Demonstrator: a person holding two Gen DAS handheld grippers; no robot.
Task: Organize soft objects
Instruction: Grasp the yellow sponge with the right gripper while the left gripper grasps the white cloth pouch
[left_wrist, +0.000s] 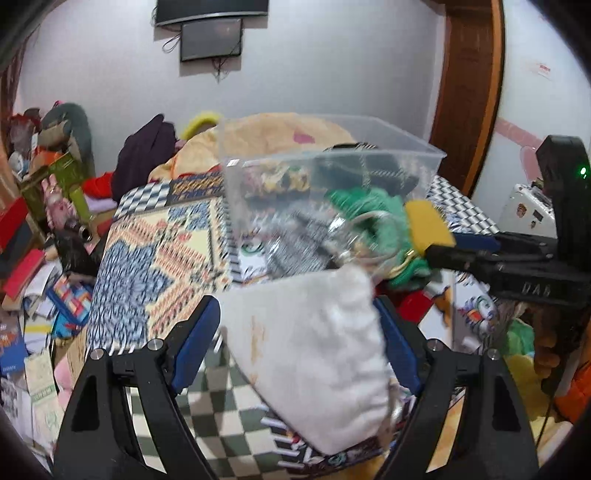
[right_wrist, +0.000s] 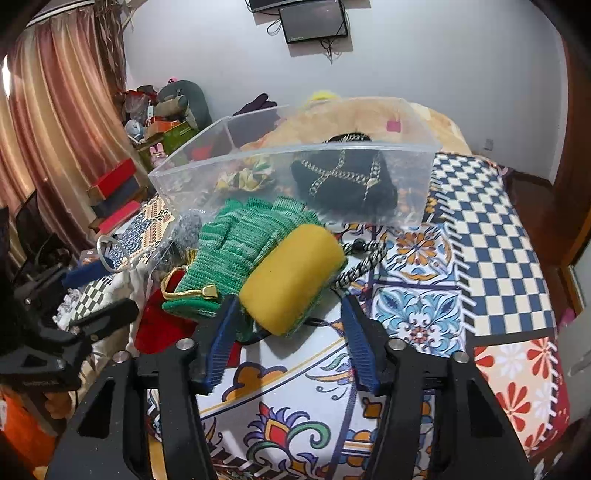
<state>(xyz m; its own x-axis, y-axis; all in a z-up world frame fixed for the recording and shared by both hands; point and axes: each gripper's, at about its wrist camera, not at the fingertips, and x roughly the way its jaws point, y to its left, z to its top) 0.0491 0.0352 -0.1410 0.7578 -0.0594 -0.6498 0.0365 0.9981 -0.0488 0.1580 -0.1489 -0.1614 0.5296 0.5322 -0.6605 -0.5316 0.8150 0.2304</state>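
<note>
My left gripper (left_wrist: 297, 314) is shut on a white fuzzy soft pouch (left_wrist: 314, 343) and holds it above the patterned bed cover, just in front of the clear plastic bin (left_wrist: 332, 162). My right gripper (right_wrist: 288, 306) is shut on a yellow sponge (right_wrist: 291, 273) lying against a green knitted glove (right_wrist: 236, 243); it also shows in the left wrist view (left_wrist: 430, 230) at the right. The bin (right_wrist: 295, 162) holds a black bag with a chain (right_wrist: 347, 181) and a colourful scrunchie (right_wrist: 243, 177).
A red cloth (right_wrist: 159, 328) and a gold-clasped item (right_wrist: 192, 291) lie under the glove. A clear plastic bag with a grey item (right_wrist: 184, 229) lies left of the glove. Clutter of boxes and books (left_wrist: 33, 258) fills the floor at the left. A curtain (right_wrist: 55, 129) hangs at the left.
</note>
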